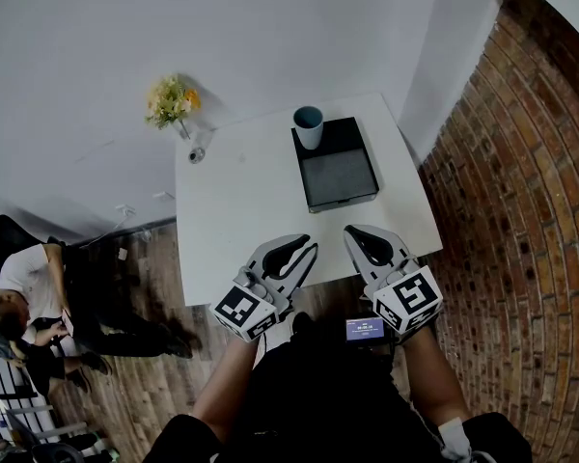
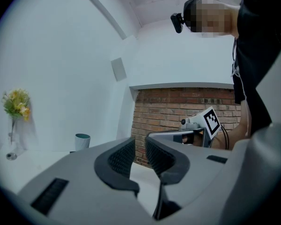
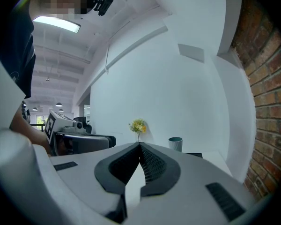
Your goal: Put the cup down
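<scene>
Cup [image 1: 308,126] left upright on tray [image 1: 340,177], upper middle of frame. Left gripper [image 1: 309,250] and right gripper [image 1: 353,231] closed up, empty, held at table [image 1: 232,210] edge lower down.

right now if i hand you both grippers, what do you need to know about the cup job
Left gripper: shut, empty, over the near edge of the white table.
Right gripper: shut, empty, beside the left one.
Cup: upright at the far left corner of the black tray, well clear of both grippers.
Done: the cup is down and neither gripper holds it.
Left: apparently nothing.
</scene>
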`<state>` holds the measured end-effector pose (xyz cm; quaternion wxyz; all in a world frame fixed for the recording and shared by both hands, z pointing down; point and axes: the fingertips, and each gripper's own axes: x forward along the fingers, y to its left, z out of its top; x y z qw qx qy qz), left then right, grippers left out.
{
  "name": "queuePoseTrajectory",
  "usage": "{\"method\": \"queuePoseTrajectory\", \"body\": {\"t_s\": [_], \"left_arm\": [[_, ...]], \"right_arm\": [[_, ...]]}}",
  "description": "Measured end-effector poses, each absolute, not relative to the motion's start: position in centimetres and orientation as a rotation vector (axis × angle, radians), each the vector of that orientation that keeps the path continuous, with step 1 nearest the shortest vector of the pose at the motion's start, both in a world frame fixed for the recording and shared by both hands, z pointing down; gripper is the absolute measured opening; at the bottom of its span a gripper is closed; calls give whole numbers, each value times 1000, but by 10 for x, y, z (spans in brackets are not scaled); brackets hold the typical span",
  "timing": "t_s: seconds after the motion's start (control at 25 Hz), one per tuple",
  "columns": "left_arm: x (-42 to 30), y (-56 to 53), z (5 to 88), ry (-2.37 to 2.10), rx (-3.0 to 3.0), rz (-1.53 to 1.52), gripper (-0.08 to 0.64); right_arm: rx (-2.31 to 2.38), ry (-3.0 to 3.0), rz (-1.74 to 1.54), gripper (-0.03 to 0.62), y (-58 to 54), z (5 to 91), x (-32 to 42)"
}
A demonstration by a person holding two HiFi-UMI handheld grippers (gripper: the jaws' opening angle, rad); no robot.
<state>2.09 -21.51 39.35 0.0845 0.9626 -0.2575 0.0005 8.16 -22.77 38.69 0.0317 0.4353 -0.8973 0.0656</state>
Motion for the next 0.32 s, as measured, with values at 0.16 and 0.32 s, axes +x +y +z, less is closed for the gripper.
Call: {"method": "queuePoseTrajectory", "body": {"t_s": [0.16,0.32], "left_arm": [[21,-215,394,-771,2872,-1,75],[20,-215,394,-774,2870,1,75]], "right_arm": [[1340,-2762,197,11,-227,387,81],[1342,-2764,193,11,-228,387,82]]}}
